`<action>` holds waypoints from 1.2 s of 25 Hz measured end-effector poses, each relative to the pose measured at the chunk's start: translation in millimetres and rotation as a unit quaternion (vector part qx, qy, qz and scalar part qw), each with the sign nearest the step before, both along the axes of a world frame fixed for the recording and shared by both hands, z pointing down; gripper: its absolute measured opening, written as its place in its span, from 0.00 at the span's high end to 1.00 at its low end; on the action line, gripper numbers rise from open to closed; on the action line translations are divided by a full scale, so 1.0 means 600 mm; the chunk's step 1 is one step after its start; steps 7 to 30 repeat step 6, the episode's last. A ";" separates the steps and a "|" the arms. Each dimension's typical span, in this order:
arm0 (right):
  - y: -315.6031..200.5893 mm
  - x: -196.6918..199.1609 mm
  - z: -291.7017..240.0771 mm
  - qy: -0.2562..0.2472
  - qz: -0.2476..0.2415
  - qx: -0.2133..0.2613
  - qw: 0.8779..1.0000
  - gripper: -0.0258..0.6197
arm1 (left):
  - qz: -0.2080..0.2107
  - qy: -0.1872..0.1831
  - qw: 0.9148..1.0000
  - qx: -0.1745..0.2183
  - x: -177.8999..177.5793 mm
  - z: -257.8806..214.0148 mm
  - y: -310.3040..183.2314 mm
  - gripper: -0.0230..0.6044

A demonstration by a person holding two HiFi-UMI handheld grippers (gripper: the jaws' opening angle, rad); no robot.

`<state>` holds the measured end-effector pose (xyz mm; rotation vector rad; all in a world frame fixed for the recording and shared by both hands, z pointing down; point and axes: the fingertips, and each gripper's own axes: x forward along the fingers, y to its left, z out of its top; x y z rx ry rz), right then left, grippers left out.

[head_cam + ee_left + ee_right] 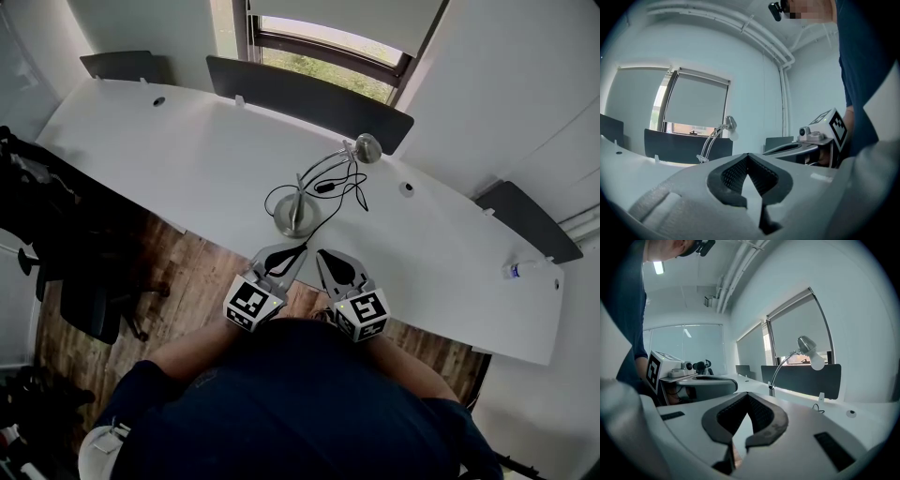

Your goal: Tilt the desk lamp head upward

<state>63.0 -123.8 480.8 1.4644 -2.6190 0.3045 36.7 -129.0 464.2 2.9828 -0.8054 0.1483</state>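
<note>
A silver desk lamp stands on the white desk (187, 150): round base (296, 217), curved arm, and small head (367, 147) with a white bulb pointing down and to the right. The lamp head (730, 123) shows far ahead in the left gripper view, and the lamp head (806, 345) also in the right gripper view. My left gripper (302, 248) and right gripper (321, 253) are both shut and empty, held side by side at the desk's near edge, just short of the base.
A black cable (342, 187) loops on the desk beside the lamp. Dark divider panels (309, 98) line the desk's far edge below a window. A small bottle (520, 270) lies at the far right. An office chair (89, 300) stands on the wooden floor at left.
</note>
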 end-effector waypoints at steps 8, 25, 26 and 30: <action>-0.003 0.009 0.002 0.003 0.003 0.001 1.000 0.95 | 0.007 -0.004 1.000 0.000 0.008 0.004 -0.001 0.95; -0.003 0.009 0.002 0.003 0.003 0.001 1.000 0.95 | 0.007 -0.004 1.000 0.000 0.008 0.004 -0.001 0.95; -0.003 0.009 0.002 0.003 0.003 0.001 1.000 0.95 | 0.007 -0.004 1.000 0.000 0.008 0.004 -0.001 0.95; -0.003 0.009 0.002 0.003 0.003 0.001 1.000 0.95 | 0.007 -0.004 1.000 0.000 0.008 0.004 -0.001 0.95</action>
